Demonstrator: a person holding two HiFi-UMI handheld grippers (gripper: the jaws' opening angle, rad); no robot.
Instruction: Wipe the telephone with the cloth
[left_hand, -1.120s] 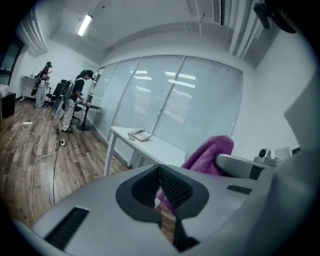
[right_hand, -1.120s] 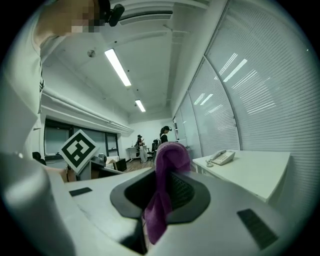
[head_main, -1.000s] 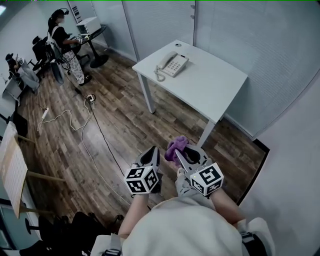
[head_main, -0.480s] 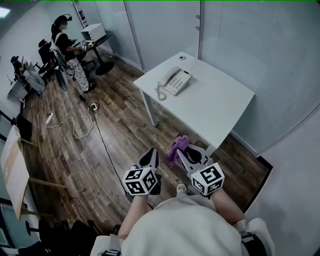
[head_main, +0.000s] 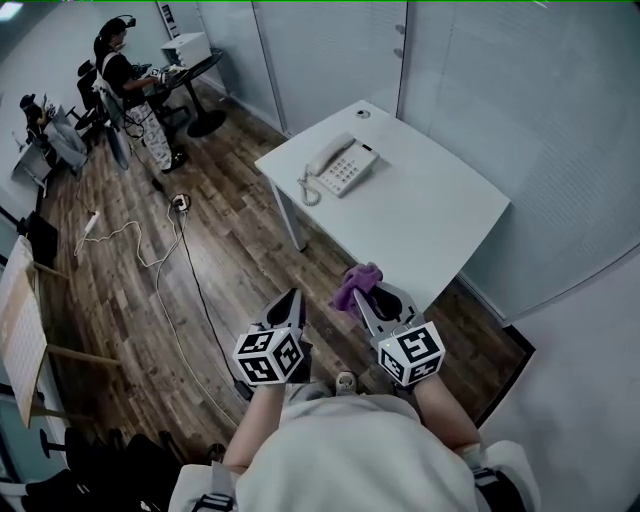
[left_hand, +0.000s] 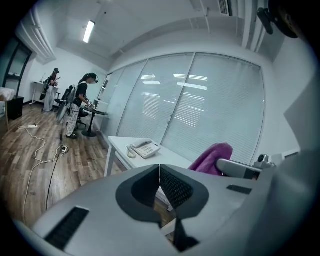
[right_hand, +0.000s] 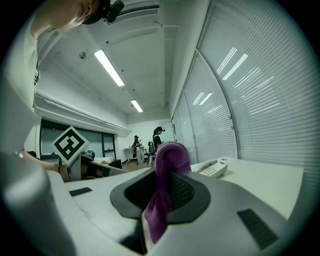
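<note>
The telephone (head_main: 340, 165) sat near the left edge of the white surface (head_main: 440, 215), with wide top stretching to its right. The right claw (head_main: 368, 298) pinched the purple cloth (head_main: 356, 279) just short of the surface's near corner. The left claw (head_main: 290, 303), pressed together on nothing, hung over open wooden floor (head_main: 110, 300) crossed by a cable (head_main: 188, 242).

phone (head_main: 338, 166): white desk set, handset on its cradle, coiled cord at its left end; lies flat on the table (head_main: 440, 215), near the far left corner.
cloth (head_main: 356, 282): purple, bunched, pinched in the right gripper (head_main: 362, 297), a tuft above the tips; well apart from the phone.
</note>
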